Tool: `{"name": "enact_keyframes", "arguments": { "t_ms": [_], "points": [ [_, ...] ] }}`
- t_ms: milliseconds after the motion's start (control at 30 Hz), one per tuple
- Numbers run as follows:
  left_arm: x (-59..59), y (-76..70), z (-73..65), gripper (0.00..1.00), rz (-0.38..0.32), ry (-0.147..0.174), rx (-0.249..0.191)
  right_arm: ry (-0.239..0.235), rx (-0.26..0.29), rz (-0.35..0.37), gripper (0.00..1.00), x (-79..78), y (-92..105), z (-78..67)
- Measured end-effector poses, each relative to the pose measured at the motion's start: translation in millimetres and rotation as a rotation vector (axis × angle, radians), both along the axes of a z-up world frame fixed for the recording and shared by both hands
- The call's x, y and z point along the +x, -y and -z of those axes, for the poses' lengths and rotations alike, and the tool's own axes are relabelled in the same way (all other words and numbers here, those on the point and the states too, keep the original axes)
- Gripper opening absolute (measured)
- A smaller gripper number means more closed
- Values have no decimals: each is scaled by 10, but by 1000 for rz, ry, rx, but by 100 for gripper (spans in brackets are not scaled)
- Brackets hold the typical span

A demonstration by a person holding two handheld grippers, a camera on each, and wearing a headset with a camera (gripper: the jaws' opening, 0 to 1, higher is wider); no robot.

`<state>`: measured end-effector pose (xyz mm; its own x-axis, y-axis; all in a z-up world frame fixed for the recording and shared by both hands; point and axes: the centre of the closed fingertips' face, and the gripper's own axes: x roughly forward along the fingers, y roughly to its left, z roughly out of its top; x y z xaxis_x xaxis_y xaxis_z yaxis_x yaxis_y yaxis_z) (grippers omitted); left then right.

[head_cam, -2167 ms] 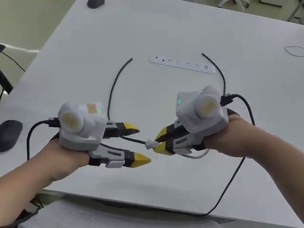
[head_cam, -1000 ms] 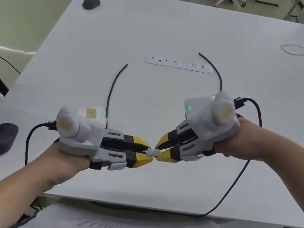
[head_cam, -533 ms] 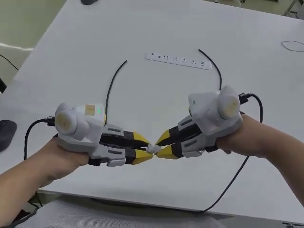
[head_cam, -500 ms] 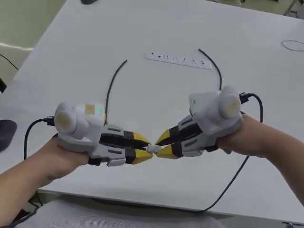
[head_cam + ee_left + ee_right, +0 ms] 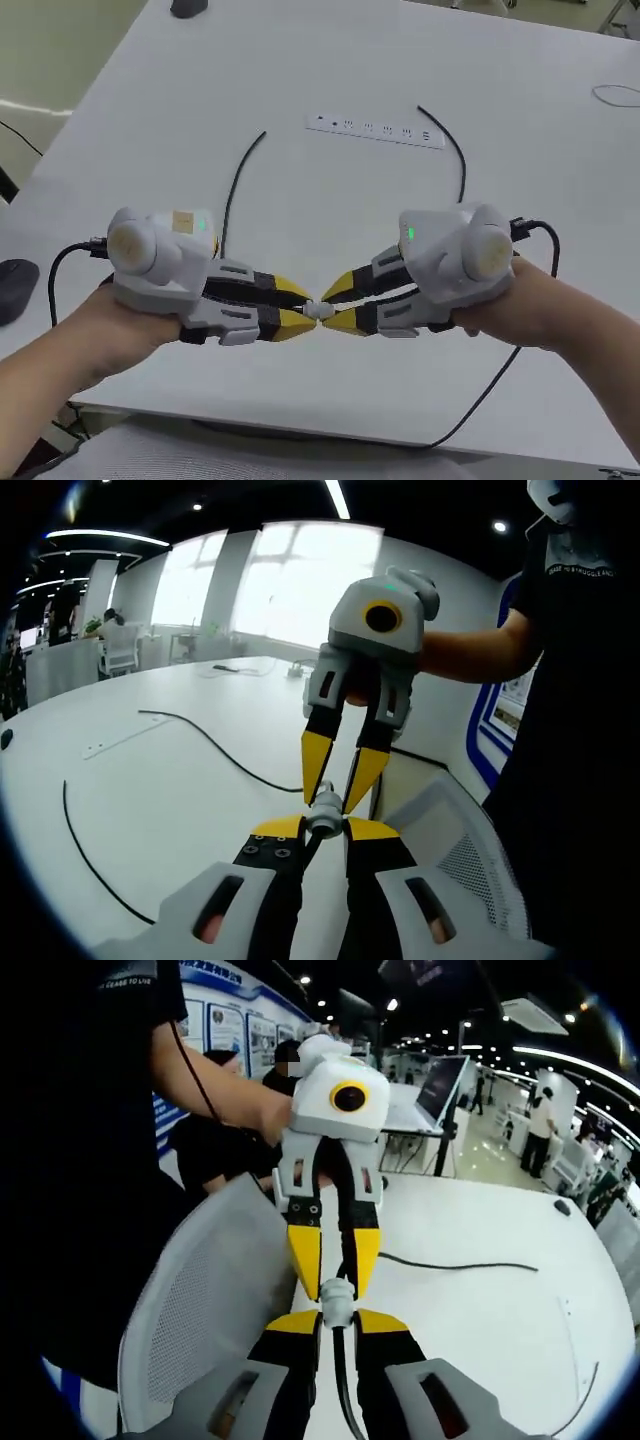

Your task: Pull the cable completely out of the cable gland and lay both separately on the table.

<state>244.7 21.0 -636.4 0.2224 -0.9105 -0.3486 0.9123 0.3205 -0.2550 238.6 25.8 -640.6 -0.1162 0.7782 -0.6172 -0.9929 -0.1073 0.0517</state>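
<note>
Both claws meet nose to nose just above the near edge of the table [image 5: 330,60]. The left gripper [image 5: 303,308] comes in from 9 o'clock and the right gripper [image 5: 334,305] from 3 o'clock. Each pair of yellow tips is closed on one end of the cable gland [image 5: 318,310], a small white fitting held clear of the surface. In the right gripper view, the black cable [image 5: 340,1365] leaves the gland and runs back through the narrow gap between that gripper's own jaws.

Around them is a large open office with ceiling strip lights, bright windows in the left gripper view, wall posters and people far off. The table is wide, white and matte. A white mesh chair [image 5: 190,1300] sits at its near side, at 6 o'clock.

A white power strip [image 5: 376,131] lies at 12 o'clock from the gland. One thin black lead [image 5: 235,185] curves across the surface at 10 o'clock and a second lead [image 5: 455,150] at 1 o'clock. I cannot tell whether either joins the held cable. A dark rounded object [image 5: 188,7] sits at the far edge, at 11 o'clock.
</note>
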Motion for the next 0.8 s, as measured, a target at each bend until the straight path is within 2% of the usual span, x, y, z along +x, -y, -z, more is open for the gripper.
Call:
{"name": "enact_keyframes", "arguments": {
  "t_ms": [33, 67, 100, 133, 167, 233, 300, 367, 400, 433, 500, 533, 567, 600, 633, 800],
  "points": [
    [-5, 7, -6, 14, 3, 10, 12, -41, 9, 31, 8, 5, 20, -24],
    [-9, 14, -16, 14, 6, 14, 18, -69, 33, 47, 8, 8, 27, -61],
    [-13, 21, -33, 14, 7, 17, 19, -115, 75, 68, 9, 13, 36, -117],
    [-19, 30, -61, 14, 11, 25, 18, -158, 93, 93, 10, 20, 46, -144],
    [-19, 38, -83, 14, 13, 34, 17, -231, 102, 136, 11, 43, 78, -161],
    [-21, 52, -122, 14, 19, 52, 24, -347, 107, 177, 17, 35, 110, -168],
    [-20, 66, -155, 14, 26, 68, 27, -368, 135, 189, 15, 109, 143, -158],
    [-17, 74, -173, 14, 35, 89, 41, -503, 165, 222, 14, 101, 137, -202],
    [-18, 79, -180, 14, 37, 90, 42, -545, 178, 231, 15, 102, 129, -220],
    [-15, 82, -190, 14, 38, 94, 42, -560, 198, 234, 15, 118, 117, -235],
    [-7, 88, -205, 14, 41, 103, 42, -622, 233, 249, 13, 149, 93, -264],
    [0, 86, -202, 14, 42, 108, 49, -684, 240, 241, 12, 111, 84, -283],
    [1, 85, -200, 14, 45, 111, 51, -705, 235, 235, 12, 95, 83, -276],
    [0, 85, -197, 14, 47, 109, 53, -685, 238, 237, 12, 126, 79, -252],
    [4, 79, -188, 14, 47, 111, 60, -694, 240, 238, 11, 132, 68, -245],
    [19, 63, -162, 14, 52, 117, 72, -760, 217, 219, 11, 71, 63, -215]
  ]
}}
